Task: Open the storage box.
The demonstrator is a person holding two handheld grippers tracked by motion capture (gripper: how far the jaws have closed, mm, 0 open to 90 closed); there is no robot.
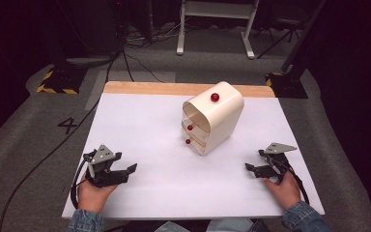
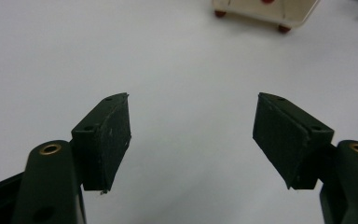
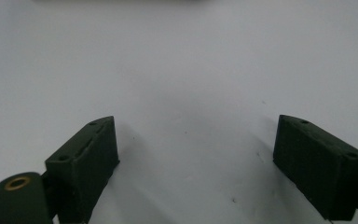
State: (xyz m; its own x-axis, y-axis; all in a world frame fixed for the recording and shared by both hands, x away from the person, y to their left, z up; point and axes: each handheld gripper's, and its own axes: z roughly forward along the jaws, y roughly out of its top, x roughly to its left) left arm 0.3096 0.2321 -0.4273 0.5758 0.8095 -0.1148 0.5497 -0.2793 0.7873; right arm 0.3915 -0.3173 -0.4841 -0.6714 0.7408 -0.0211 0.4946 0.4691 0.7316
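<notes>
A cream drawer cabinet (image 1: 214, 122) with red knobs stands on the white table (image 1: 145, 145), right of centre. One red knob (image 1: 215, 97) sits on its top and two more on its drawer fronts. Its base with red feet (image 2: 279, 11) shows at the top of the left gripper view. My left gripper (image 1: 127, 165) rests open at the front left, held by a hand, well apart from the cabinet. My right gripper (image 1: 252, 161) rests open at the front right. In both gripper views the jaws stand wide apart over bare table, with nothing between the left gripper (image 2: 193, 135) pads or the right gripper (image 3: 196, 158) pads.
The table has a wooden strip (image 1: 149, 88) along its far edge. Grey carpet surrounds it, with cables (image 1: 53, 150), a yellow-black striped stand base (image 1: 58, 79) at the far left and white frame legs (image 1: 212, 29) behind.
</notes>
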